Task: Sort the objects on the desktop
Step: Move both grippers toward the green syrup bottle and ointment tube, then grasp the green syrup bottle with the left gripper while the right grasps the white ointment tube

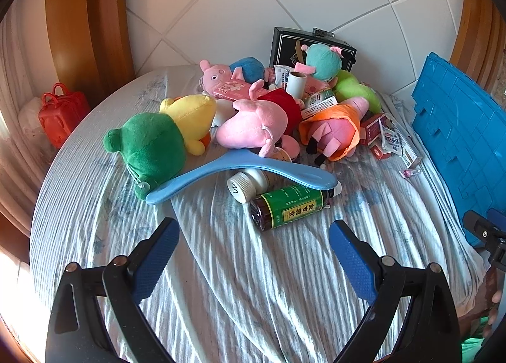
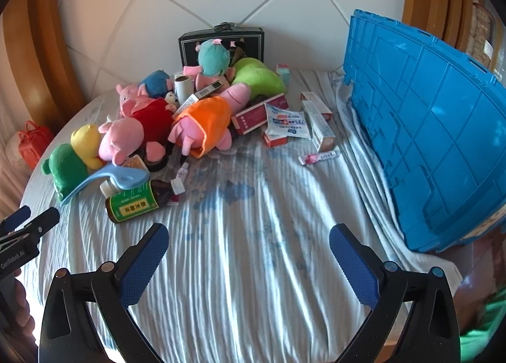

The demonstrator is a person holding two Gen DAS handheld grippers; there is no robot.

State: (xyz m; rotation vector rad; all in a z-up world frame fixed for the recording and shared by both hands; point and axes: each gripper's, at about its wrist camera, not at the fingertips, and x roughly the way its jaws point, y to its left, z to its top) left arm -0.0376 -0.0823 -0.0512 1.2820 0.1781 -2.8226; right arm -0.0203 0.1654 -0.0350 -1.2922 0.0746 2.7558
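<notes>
Jaws of left gripper (image 1: 254, 244) and right gripper (image 2: 248, 247) both wide, empty, above striped cloth (image 2: 240, 268).

Bottle (image 1: 289, 206) lies before the toy pile (image 1: 253, 119); crate (image 1: 461, 148) stands right.

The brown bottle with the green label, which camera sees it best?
The left wrist view: the brown bottle lies close, straight ahead, label facing up. The right wrist view shows it smaller, off to the left.

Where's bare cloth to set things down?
Free: the near cloth between the green-label bottle and blue crate. Also a small gap ahead of the boxes. Crowded: the plush toys toward the wall.
</notes>
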